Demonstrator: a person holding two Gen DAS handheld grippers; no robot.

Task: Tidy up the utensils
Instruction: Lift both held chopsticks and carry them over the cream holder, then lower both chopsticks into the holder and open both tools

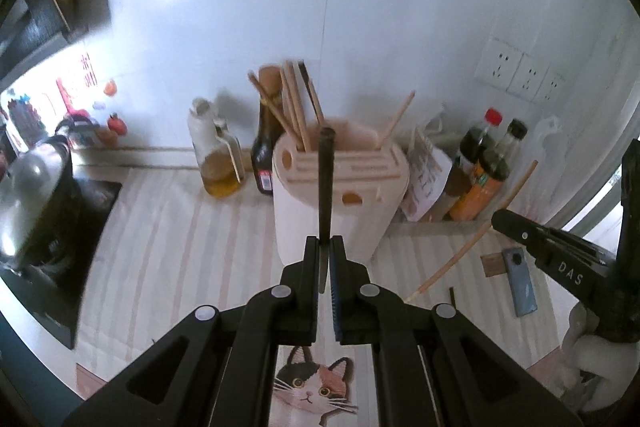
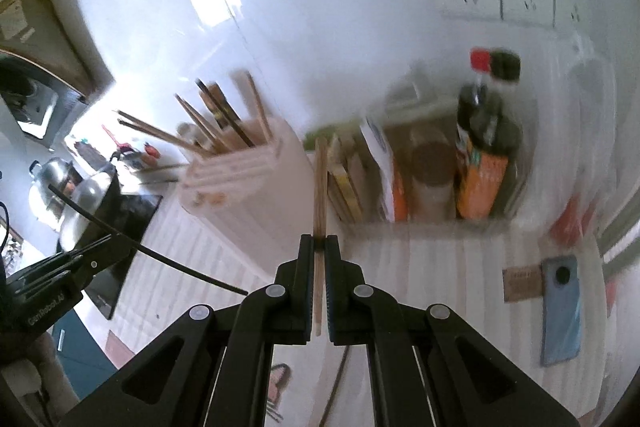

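Blurred counter [image 2: 440, 259], left hand-held gripper [image 1: 325, 247] clamping dark chopstick [image 1: 326, 183], right hand-held gripper [image 2: 319, 247] clamping wooden chopstick [image 2: 320, 187]

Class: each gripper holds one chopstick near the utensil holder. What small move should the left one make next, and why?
Probably carry the left gripper forward and up over the pale pink utensil holder. It is shut on a black chopstick pointing at the holder, where wooden chopsticks already stand.

The utensil holder [image 1: 340, 187] sits mid-counter with chopsticks [image 1: 294, 107] in it. Bottles [image 1: 486, 171] are to its right, phone [image 1: 520, 281] lying nearer, pot [image 1: 34, 203] far left
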